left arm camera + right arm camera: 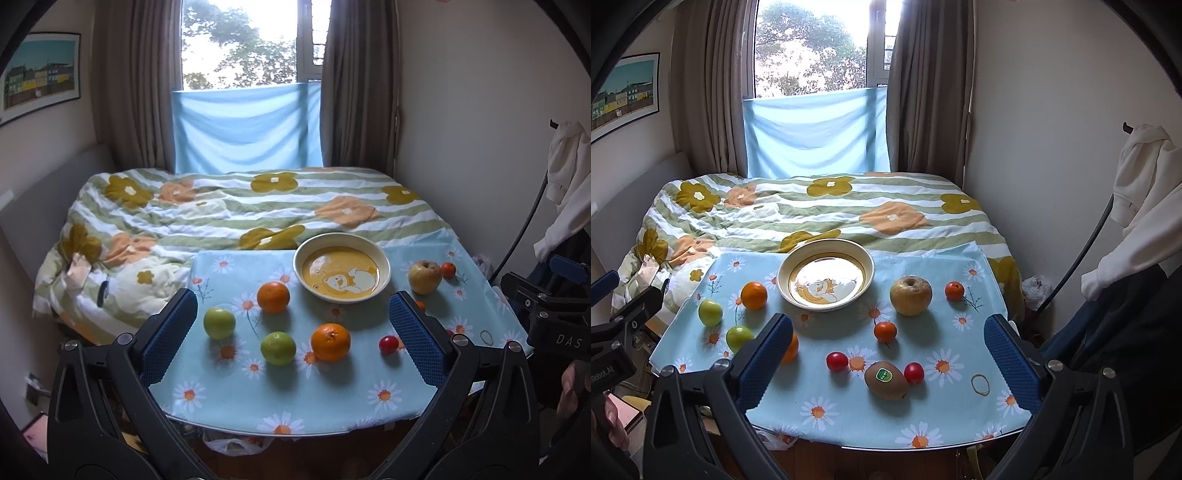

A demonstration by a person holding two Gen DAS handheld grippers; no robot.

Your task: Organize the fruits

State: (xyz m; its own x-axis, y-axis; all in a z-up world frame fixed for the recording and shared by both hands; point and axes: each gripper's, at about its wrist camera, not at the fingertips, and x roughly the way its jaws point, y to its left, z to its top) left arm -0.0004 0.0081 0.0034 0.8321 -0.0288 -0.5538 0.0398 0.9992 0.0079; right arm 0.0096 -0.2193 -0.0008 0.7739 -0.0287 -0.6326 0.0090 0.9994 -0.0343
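Sitting out: two oranges (273, 297), two tomatoes (837, 361).

I am looking along my left gripper (293, 334): two black plastic arms with triangular cut-outs are carrying blue fingers (170, 334) with a fine dimpled grip texture, each fastened by round silver screws. My right gripper (886, 354) is showing the same black frame, blue textured pads (1010, 363) and silver screws. From the left view its black body is showing white letters "DAS"; the right view is showing "Robot.AI" on the left one.
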